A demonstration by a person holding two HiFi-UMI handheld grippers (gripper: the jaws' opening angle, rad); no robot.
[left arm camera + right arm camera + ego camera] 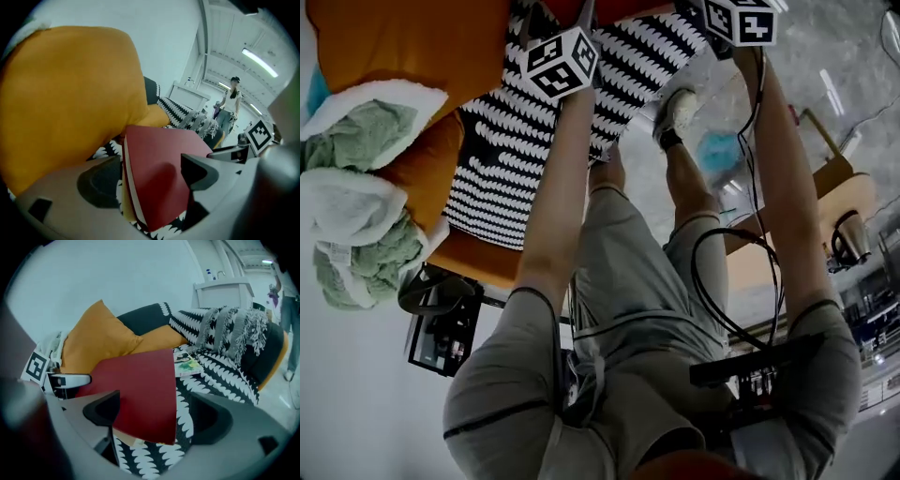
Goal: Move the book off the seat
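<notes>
In the head view both sets of jaws were cut off by the top edge, so only the left cube (pixel 561 61) and right cube (pixel 741 21) showed above the person's outstretched arms, and the book could not be made out there with any certainty. The gripper views were warped by the wide lens and dim, and the seat under the throw (pixel 220 376) was mostly hidden. The book (pixel 154 154), red-covered, lay on that black-and-white throw, close beside an orange cushion (pixel 70 93), with its near end tilted and pale pages showing under the cover. It sat between the jaws of the left gripper (pixel 150 174): its cover ran under the tip of the right-hand finger, though actual contact was hard to judge, while a strip of throw showed between the page edge and the left-hand pad, so the jaws stood apart and clamped nothing. The right gripper (pixel 154 408) was spread wide at the book's near side; its left-hand finger overlapped the cover's corner in the picture, and its right-hand finger stood clear of the book over bare throw, gripping nothing. A booklet (pixel 187 365) lay just beyond the book's far corner, and the left gripper showed at the book's left edge in the right gripper view.
</notes>
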